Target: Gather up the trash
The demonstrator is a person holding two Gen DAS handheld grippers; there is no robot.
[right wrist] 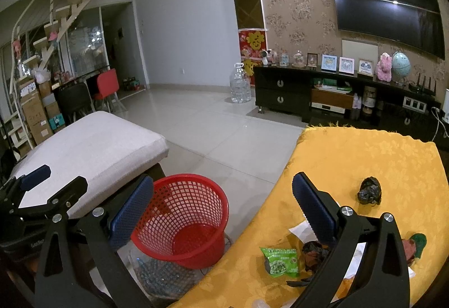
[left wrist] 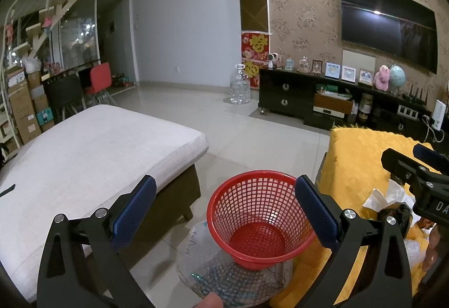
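Your right wrist view gives you what the left one barely shows: the top of the yellow cloth [right wrist: 350, 162] with the trash spread across it, namely a green snack packet [right wrist: 280, 261], a dark crumpled wrapper [right wrist: 314, 252] just beside the packet, a black crumpled bag [right wrist: 370, 190] farther back on the cloth and well apart from the rest, and white paper [right wrist: 301, 232] touching the dark wrapper. Your left wrist view catches only the edge of that cloth [left wrist: 356, 151], with some white tissue [left wrist: 384, 197] partly hidden behind your other tool. Your right gripper [right wrist: 221, 212] has its jaws spread wide and holds nothing; the packet and the dark wrapper lie low between its fingers, close to the right-hand finger, and that finger covers part of the paper. Your left gripper [left wrist: 224, 212] is likewise spread wide and empty, and the red basket [left wrist: 261, 219] sits between its fingers, right beside the cloth's near corner. In both views the basket [right wrist: 182, 226] stands on a clear plastic sheet [left wrist: 233, 274] on the floor, between the cloth and the grey cushioned seat [left wrist: 92, 151]. Nothing lies inside the basket; you can see its bare red bottom through the mesh.
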